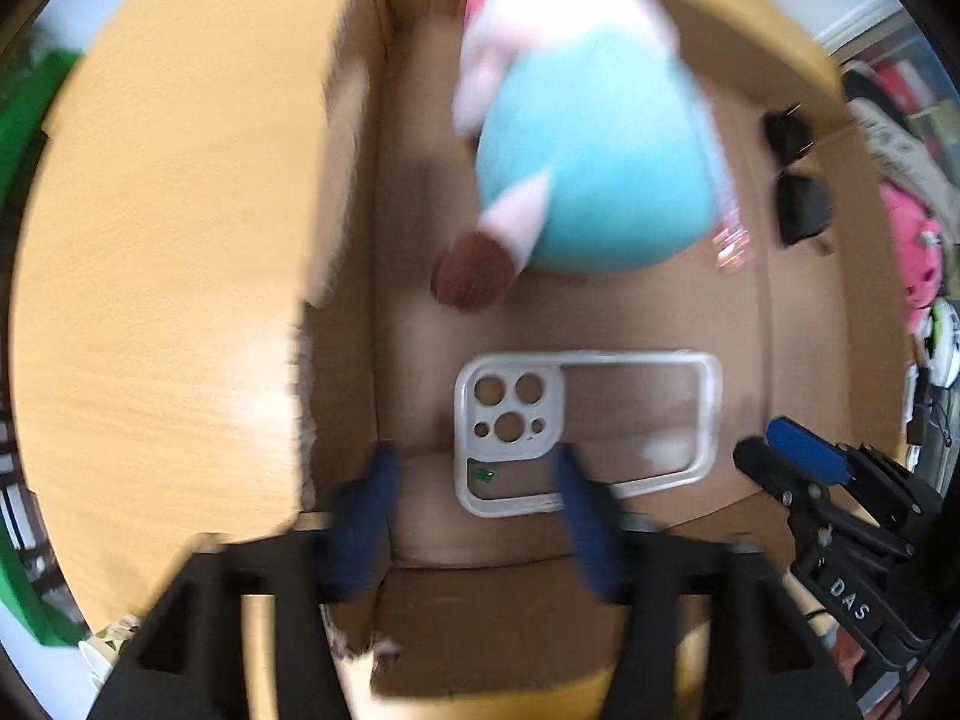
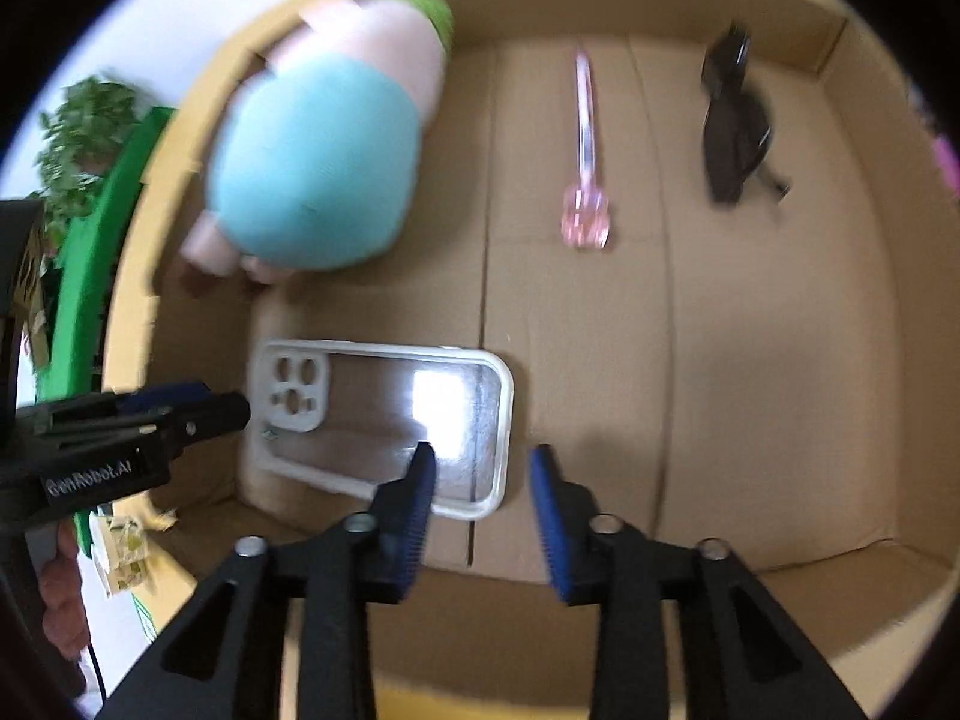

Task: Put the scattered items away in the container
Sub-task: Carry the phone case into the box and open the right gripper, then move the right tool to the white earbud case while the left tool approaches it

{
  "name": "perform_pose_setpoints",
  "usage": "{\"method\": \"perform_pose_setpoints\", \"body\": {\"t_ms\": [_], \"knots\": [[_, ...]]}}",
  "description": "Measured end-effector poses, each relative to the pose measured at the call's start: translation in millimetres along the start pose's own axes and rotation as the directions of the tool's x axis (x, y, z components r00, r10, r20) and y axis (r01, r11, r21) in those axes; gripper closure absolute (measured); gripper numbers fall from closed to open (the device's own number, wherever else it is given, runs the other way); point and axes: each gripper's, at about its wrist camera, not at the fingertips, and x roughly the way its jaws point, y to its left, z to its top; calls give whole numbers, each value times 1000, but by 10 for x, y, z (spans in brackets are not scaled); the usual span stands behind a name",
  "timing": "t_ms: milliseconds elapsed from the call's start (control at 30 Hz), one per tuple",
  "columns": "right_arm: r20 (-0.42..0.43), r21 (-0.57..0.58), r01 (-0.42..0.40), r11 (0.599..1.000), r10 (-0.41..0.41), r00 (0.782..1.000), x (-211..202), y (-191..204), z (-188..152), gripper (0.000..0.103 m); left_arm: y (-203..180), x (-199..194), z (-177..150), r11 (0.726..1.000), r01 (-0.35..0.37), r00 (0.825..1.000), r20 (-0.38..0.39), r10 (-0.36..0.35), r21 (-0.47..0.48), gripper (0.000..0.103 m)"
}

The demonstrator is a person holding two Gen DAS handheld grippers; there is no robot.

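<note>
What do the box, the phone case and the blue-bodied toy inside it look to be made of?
Box: plain brown corrugated cardboard, matte, with visible fold creases.
Phone case: likely flexible plastic or silicone, with a clear glossy back that throws glare and a whitish opaque rim.
Toy: soft plush fabric, judging by its fuzzy matte surface and rounded stuffed shape.

The soft toy (image 1: 588, 138) is very blurry in the left wrist view, and its head is cut off by the top edge. In the right wrist view its face is turned away, so what kind of toy it is cannot be told. The sunglasses (image 2: 735, 120) are smeared there too. In the left wrist view most of the pink stick (image 1: 733, 240) hides behind the toy. The left gripper (image 1: 474, 480) fingers are blurry, and one covers the bottom rim of the phone case (image 1: 585, 429). The things past the bench (image 1: 156, 252) on the right are too small to make out
</note>
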Motion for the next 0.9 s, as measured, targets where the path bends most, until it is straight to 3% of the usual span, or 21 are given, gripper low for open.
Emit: {"method": "perform_pose_setpoints", "body": {"t_ms": [133, 233, 333, 467, 567, 733, 900], "knots": [[104, -96, -10, 995, 20, 994, -493, 127, -214, 58, -53, -530, -309, 994, 100, 982, 157, -106, 43, 21], [182, -223, -28, 974, 69, 981, -820, 176, -494, 55, -131, -692, -594, 985, 147, 963, 216, -163, 87, 13], [216, -339, -5, 941, 83, 973, -871, 274, -750, 49, -168, -688, -953, 975, 182, 961, 187, -203, 125, 13], [172, -417, 52, 908, 22, 985, -486, 175, -1224, 48, -138, -498, -1186, 961, 260, 956, 115, -270, 98, 13], [189, -457, 78, 886, 11, 982, -261, 187, -1322, 48, -113, -353, -1351, 947, 312, 945, 82, -318, 81, 13], [195, -511, 67, 857, 40, 980, -2, 318, -1255, 49, -10, 35, -1374, 908, 418, 908, 0, -418, 27, 13], [192, -578, 103, 810, 12, 981, 270, 418, -1180, 49, 44, 269, -1386, 837, 546, 836, -33, -547, -40, 13]]}}
